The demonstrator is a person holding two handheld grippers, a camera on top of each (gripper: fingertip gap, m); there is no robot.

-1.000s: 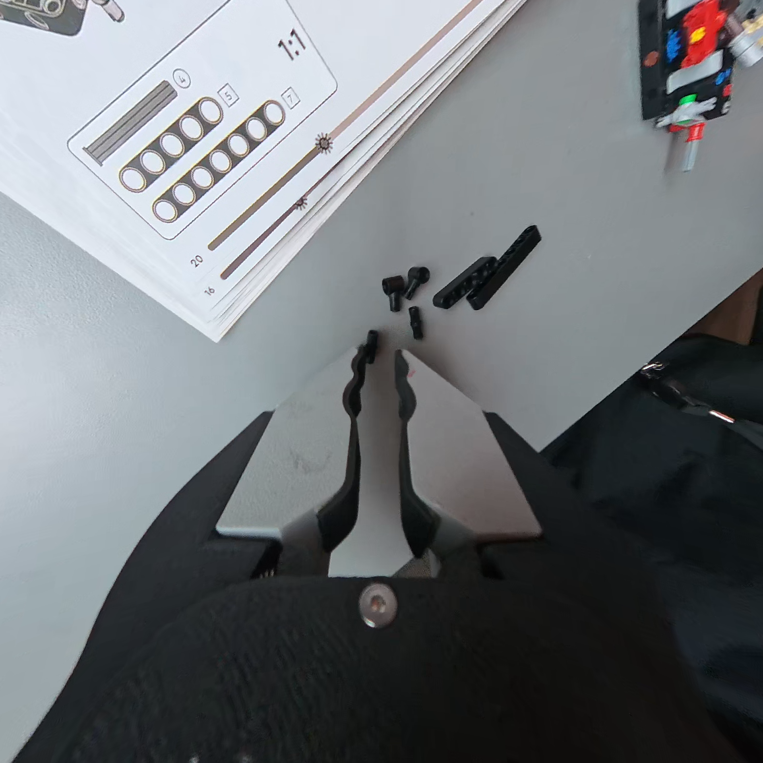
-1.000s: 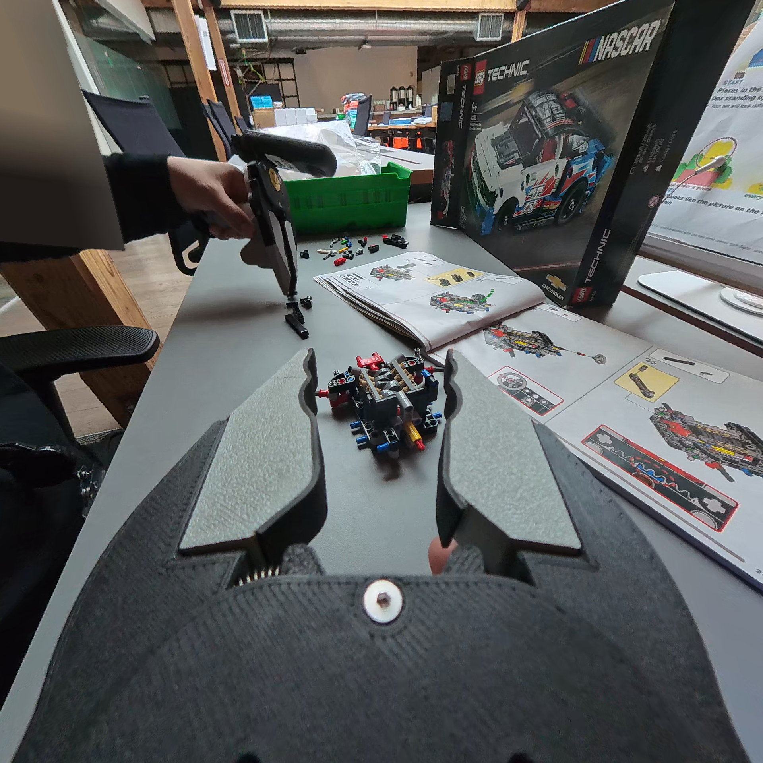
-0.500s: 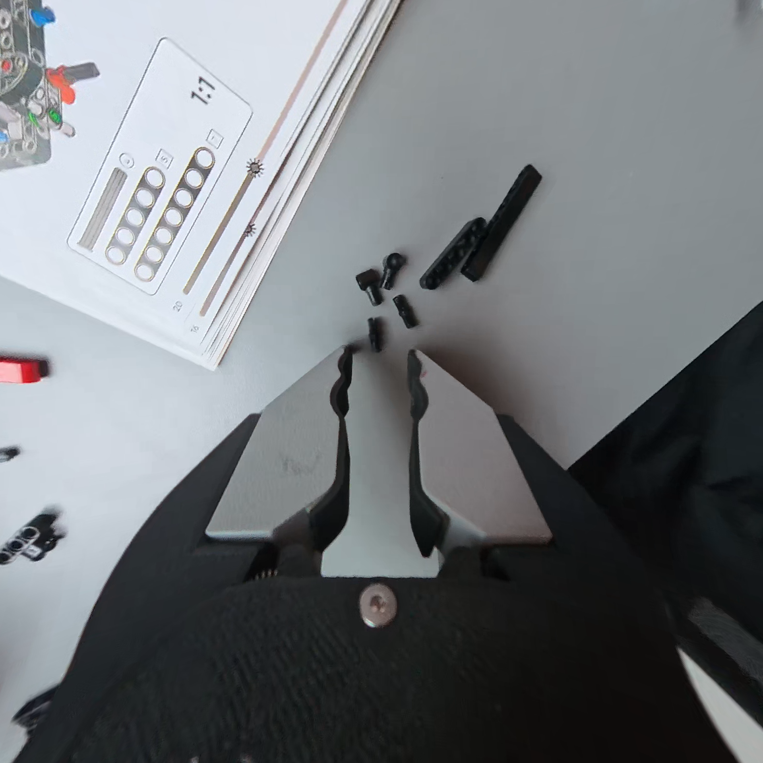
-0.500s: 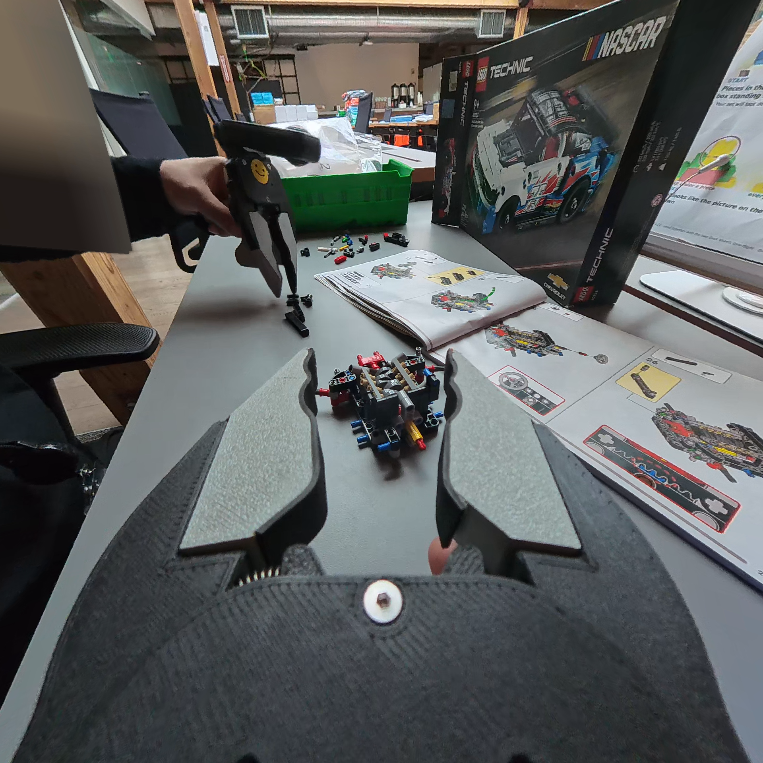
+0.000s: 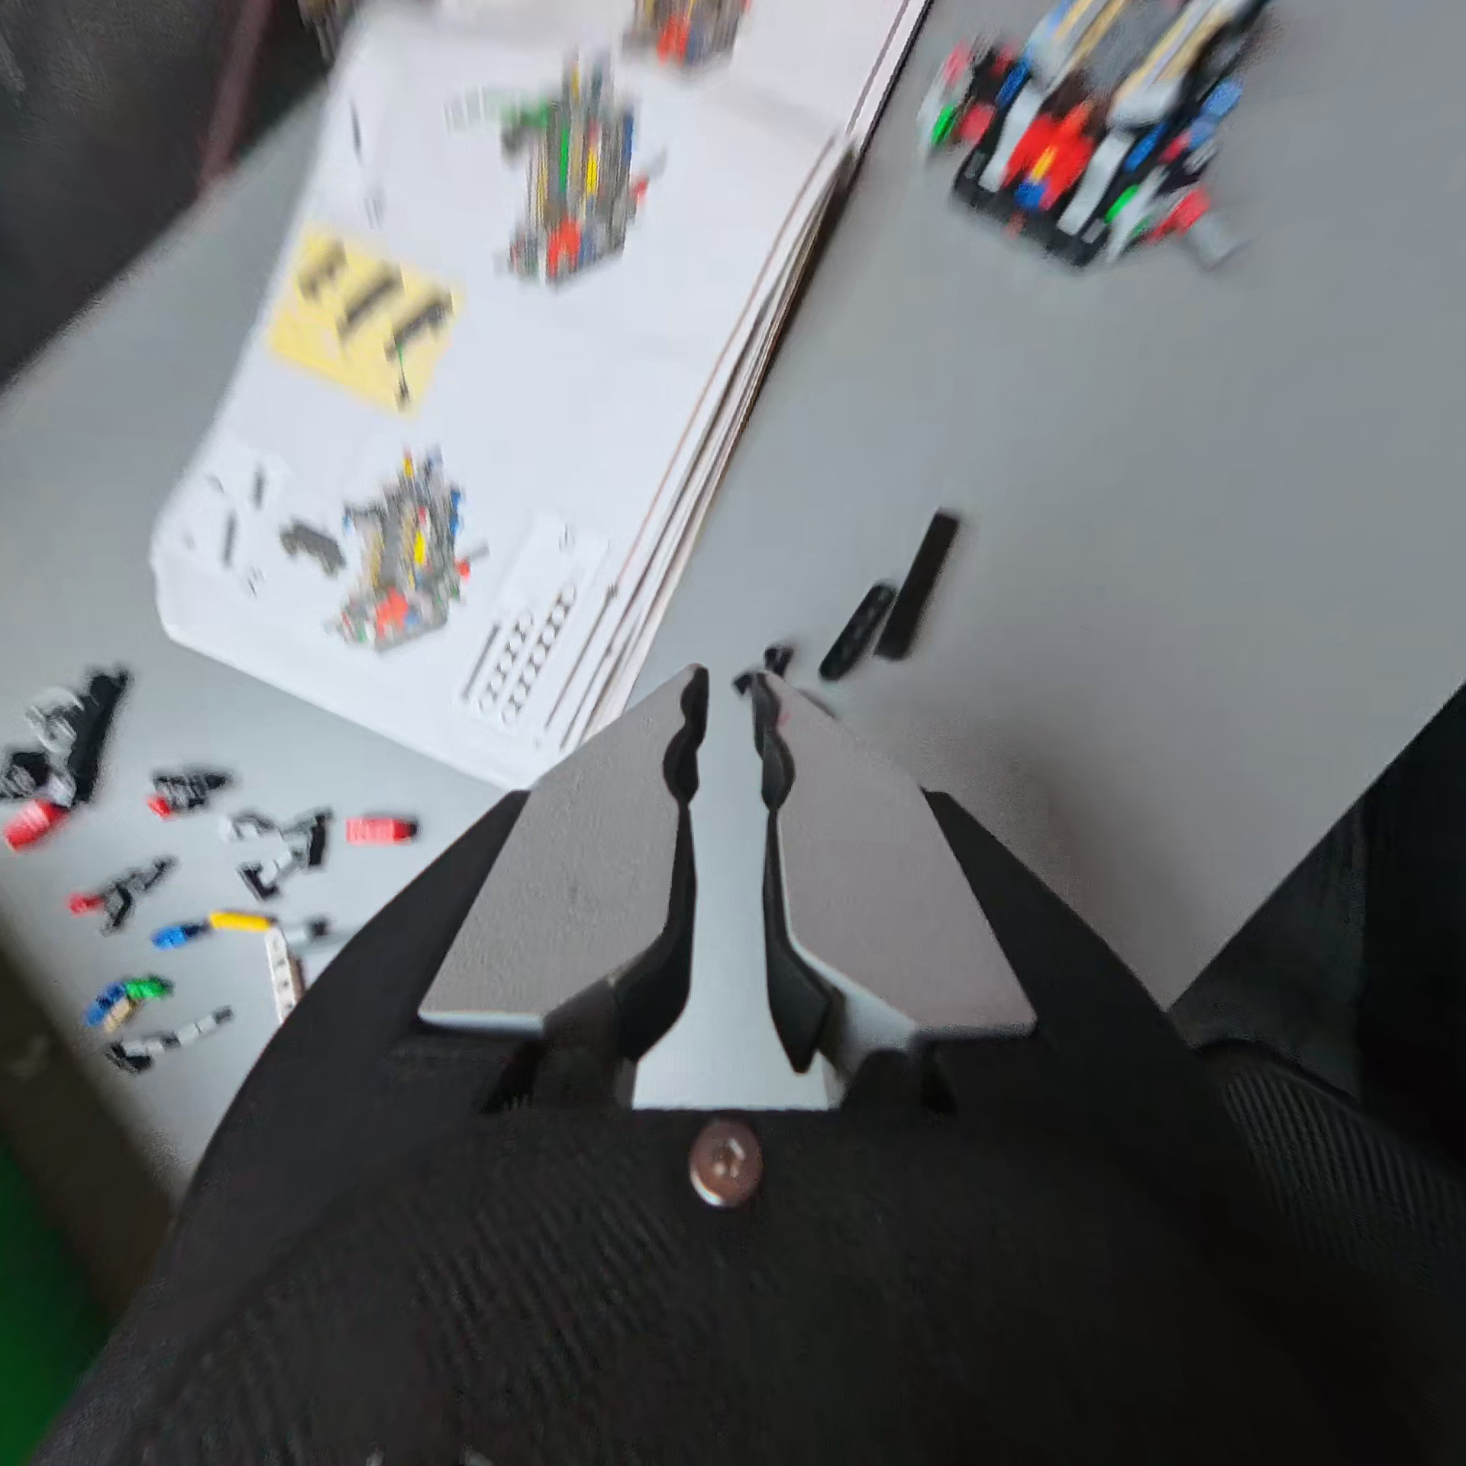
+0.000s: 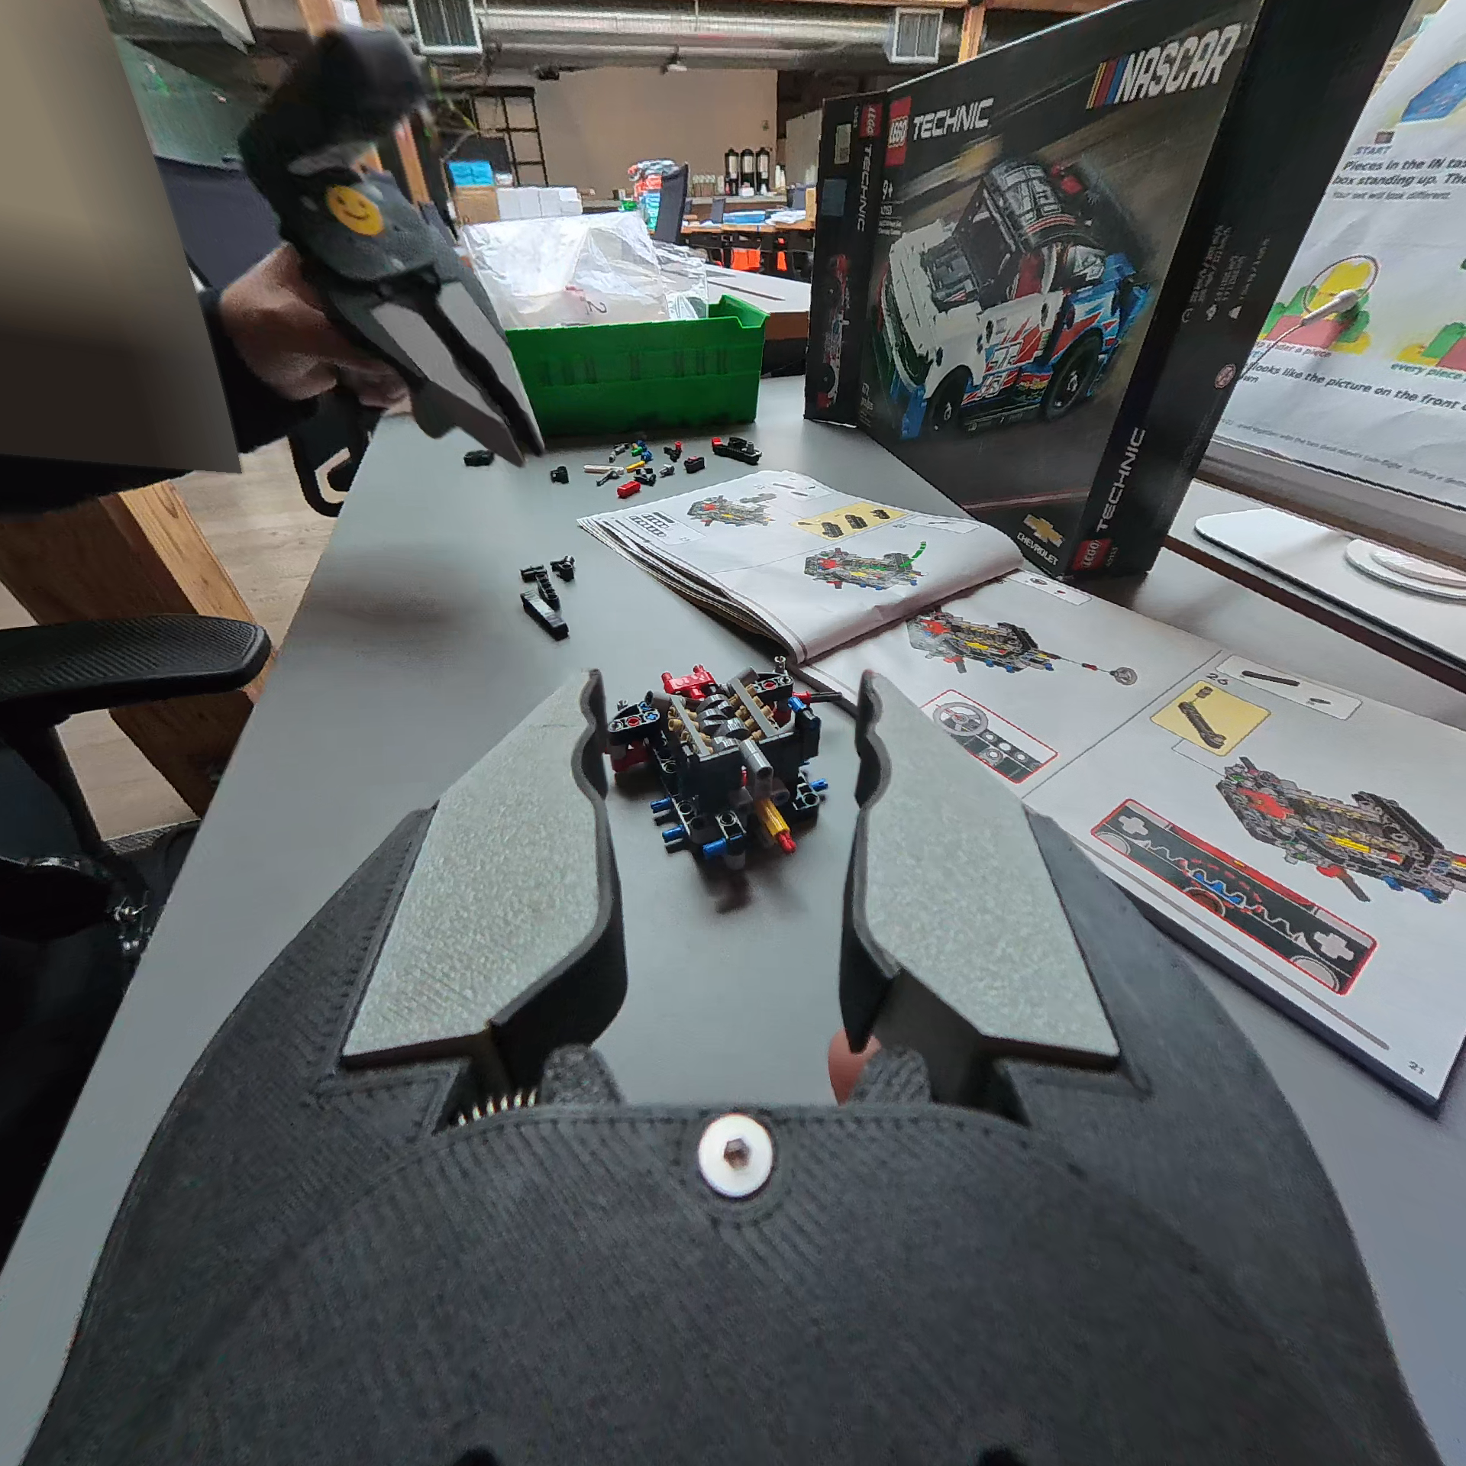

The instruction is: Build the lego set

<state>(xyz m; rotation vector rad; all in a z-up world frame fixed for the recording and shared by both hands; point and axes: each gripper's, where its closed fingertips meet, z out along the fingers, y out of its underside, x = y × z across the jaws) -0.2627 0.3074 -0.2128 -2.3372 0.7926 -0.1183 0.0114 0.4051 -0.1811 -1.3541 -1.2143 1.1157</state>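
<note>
The partly built model (image 6: 714, 761), black with red, blue and yellow pins, stands on the grey table between and just beyond my right gripper's (image 6: 730, 690) wide-open, empty fingertips. It also shows blurred in the left wrist view (image 5: 1071, 135). My left gripper (image 5: 730, 690) is raised above the table, its jaws a narrow gap apart with nothing between them. It also shows in the right wrist view (image 6: 527, 456), held by a hand. Two black beams (image 5: 920, 587) (image 6: 543, 607) and small black pins (image 5: 773, 658) (image 6: 563, 567) lie on the table just past its tips.
An open instruction booklet (image 6: 793, 555) (image 5: 555, 381) lies mid-table. Several small loose pieces (image 6: 642, 464) (image 5: 198, 873) lie in front of a green bin (image 6: 635, 373). The set's box (image 6: 1031, 278) stands at the back right. A chair armrest (image 6: 119, 650) is beside the table's left edge.
My left gripper let go of a black pin by the beams, rose and drew back from them, and its jaws narrowed again. The right gripper and the model have not moved.
</note>
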